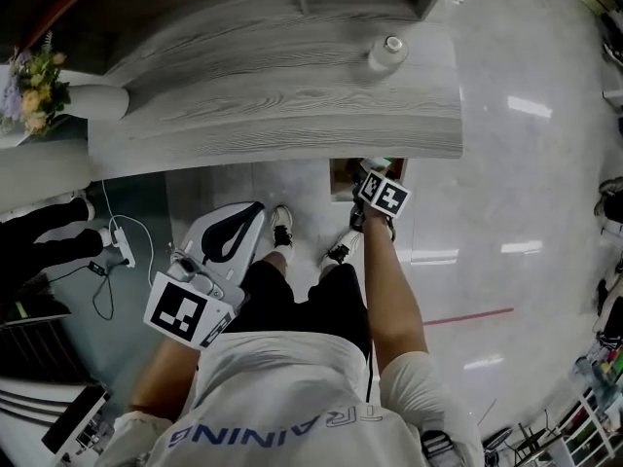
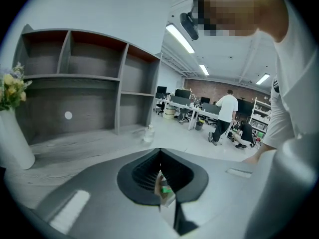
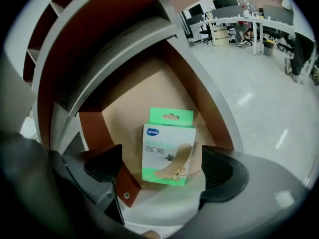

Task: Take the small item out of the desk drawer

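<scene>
We find the right gripper (image 3: 162, 171) lowered into the open desk drawer (image 3: 134, 103), jaws wide apart and gripping nothing. The small item, a green-and-white box of plasters (image 3: 168, 146), lies flat on the drawer floor directly between the two jaws, touching neither. We judge this placement deliberate: the jaws straddle the box's narrow sides, so closing them should take hold of it.

The left gripper (image 2: 159, 173) is held low beside the person's waist, well apart from the drawer, jaws together and empty. We judge it is parked there to keep out of the way.

The grey desk (image 1: 292, 115) overhangs the drawer opening. Any lift will need to clear that edge.
</scene>
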Available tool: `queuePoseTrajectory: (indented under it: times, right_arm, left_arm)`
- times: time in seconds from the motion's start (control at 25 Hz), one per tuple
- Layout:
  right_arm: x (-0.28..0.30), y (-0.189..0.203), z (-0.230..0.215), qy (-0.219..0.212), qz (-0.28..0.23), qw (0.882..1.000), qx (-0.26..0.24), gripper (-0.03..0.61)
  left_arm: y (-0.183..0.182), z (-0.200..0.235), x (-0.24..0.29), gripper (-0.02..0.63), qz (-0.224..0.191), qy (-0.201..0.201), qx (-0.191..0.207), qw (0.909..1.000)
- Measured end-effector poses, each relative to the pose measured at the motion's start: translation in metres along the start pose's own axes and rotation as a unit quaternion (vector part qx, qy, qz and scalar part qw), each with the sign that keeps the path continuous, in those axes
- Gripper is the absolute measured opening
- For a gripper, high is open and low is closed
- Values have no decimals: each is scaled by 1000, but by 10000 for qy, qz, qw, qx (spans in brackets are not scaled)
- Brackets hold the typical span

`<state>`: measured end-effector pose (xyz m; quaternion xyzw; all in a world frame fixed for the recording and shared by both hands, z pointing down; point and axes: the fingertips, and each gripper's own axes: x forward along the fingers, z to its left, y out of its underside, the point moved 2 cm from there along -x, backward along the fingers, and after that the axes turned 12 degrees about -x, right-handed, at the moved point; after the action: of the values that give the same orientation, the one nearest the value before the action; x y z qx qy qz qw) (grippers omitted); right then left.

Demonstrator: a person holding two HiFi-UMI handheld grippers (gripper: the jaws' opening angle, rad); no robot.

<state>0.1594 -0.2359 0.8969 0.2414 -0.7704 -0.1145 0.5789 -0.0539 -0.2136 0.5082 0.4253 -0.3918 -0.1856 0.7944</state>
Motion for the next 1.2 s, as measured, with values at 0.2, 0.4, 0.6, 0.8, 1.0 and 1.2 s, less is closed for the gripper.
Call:
queuePoseTrajectory:
  times: [0.2, 0.4, 0.6, 0.8, 1.0, 1.2]
  right_arm:
    - [15, -4, 0, 28, 47, 10000, 29, 503]
    - [17, -5, -2, 157, 79, 9997, 166, 475]
    - [15, -5, -9, 304, 190, 9990, 259, 392]
    - [7, -8, -7, 344, 122, 9993, 83, 357]
    - [-14, -12, 5, 247, 7, 9995, -177, 357]
    - [-66, -13, 13, 61, -259, 9993, -254, 357]
  left_arm:
    - [9, 12, 0, 2, 105, -132, -96, 9998]
    - [8, 22, 1, 2, 126, -217, -153, 9996]
    - [5, 26, -2, 2, 30, -225, -180, 9996]
    - [-2, 23, -4, 2, -63, -220, -164, 9996]
    - [-9, 16, -10, 2, -161, -159, -158, 9996]
    - [-20, 3, -19, 2, -326, 28, -87, 9994]
